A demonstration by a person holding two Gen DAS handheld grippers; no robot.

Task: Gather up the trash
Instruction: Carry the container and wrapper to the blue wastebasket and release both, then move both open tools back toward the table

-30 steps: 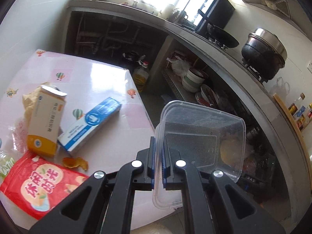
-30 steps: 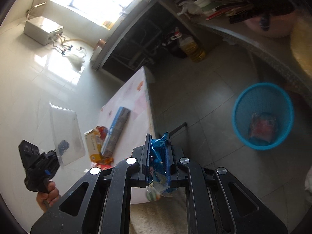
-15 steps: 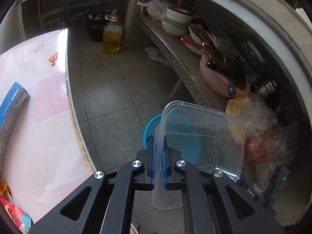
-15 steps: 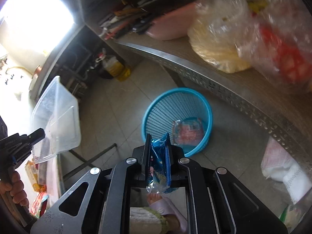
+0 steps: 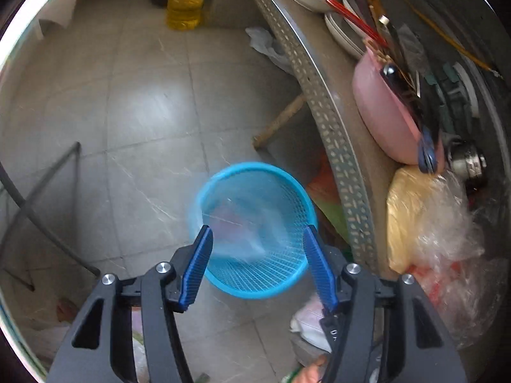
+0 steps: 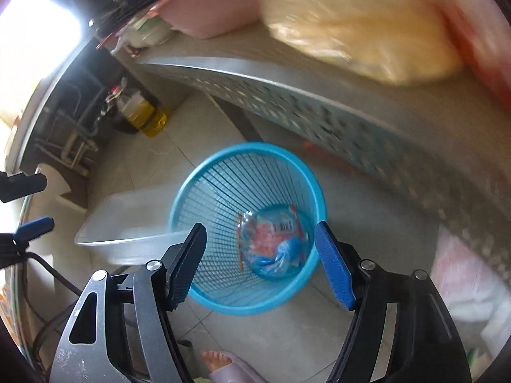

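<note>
A blue mesh trash basket stands on the tiled floor beside a metal shelf. My left gripper is open above it. A clear plastic container, blurred, is loose in the air at the basket's rim, free of the fingers. My right gripper is open over the basket. A blue wrapper lies at the basket's bottom on a red snack bag.
A metal shelf holds a pink basin, bowls and plastic bags. An oil bottle stands on the floor at the back. The table's corner is at the upper left. A foot in a slipper is below.
Both grippers have opened over the basket. The clear container has left the left gripper and the blue wrapper has dropped from the right gripper into the basket.
</note>
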